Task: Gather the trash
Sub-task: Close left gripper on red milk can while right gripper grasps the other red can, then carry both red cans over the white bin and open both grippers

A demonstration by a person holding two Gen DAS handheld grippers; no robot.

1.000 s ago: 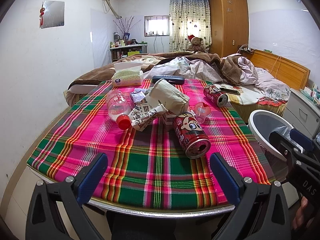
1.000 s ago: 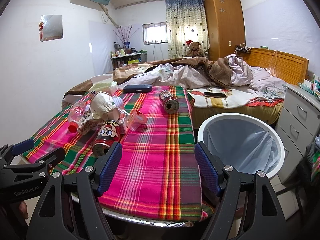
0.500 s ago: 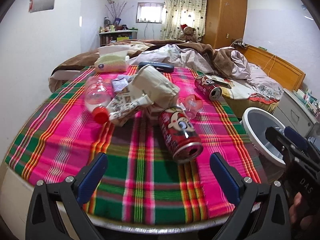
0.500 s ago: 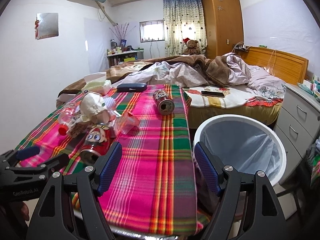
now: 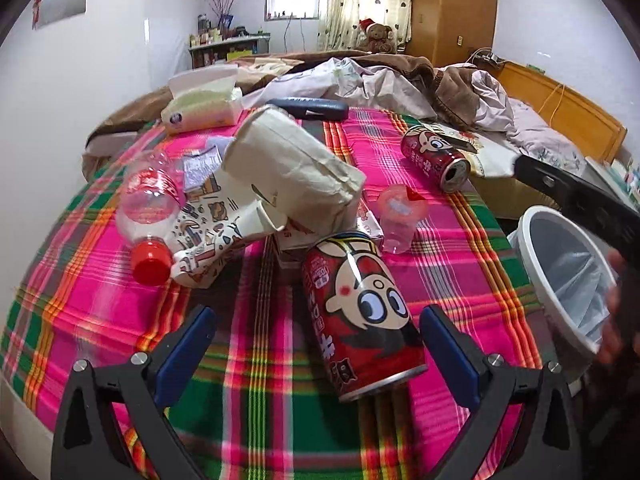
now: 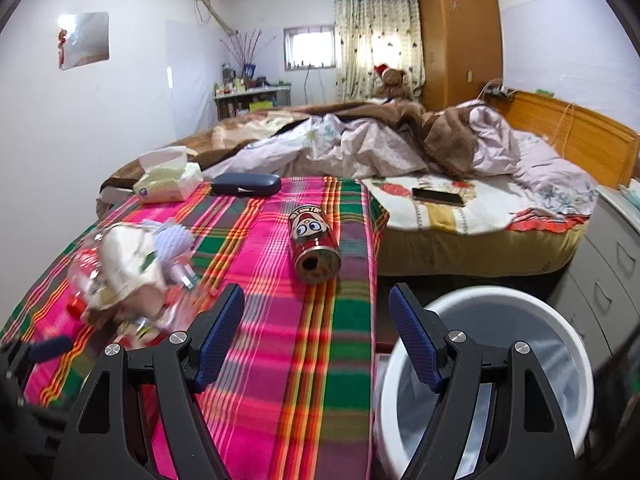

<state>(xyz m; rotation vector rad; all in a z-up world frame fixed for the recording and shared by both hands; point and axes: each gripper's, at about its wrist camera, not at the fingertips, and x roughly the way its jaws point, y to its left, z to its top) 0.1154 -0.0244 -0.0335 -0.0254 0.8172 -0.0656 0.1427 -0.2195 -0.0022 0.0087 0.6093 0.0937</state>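
Plaid cloth (image 5: 248, 420) in pink, green and orange is seen spread over the table. Left gripper (image 5: 316, 356) is held with jaws wide apart, nothing between the pads. A red can (image 5: 360, 312) is laid on its side just ahead of it, open end toward the camera, nearer the right finger (image 5: 448, 356); contact cannot be told. Behind the can a heap is noted: a beige paper bag (image 5: 292, 176), a printed wrapper (image 5: 208, 232), a clear bottle (image 5: 150, 208) with red cap, and a pink cup (image 5: 398, 216) to the right. A second can (image 5: 434, 156) is seen on its side further back, near the cloth's right edge. A tissue pack (image 5: 202, 106) and a dark case (image 5: 308, 108) are placed at the far edge.

Right gripper (image 6: 316, 340) is likewise held open and empty, above the cloth's right edge. The white bin (image 6: 404, 400) is seen just beside the table, below the right finger (image 6: 416, 344). The heap appears blurred at left in this view. A phone (image 6: 438, 196) is noted on the bed (image 6: 480, 216) beyond.
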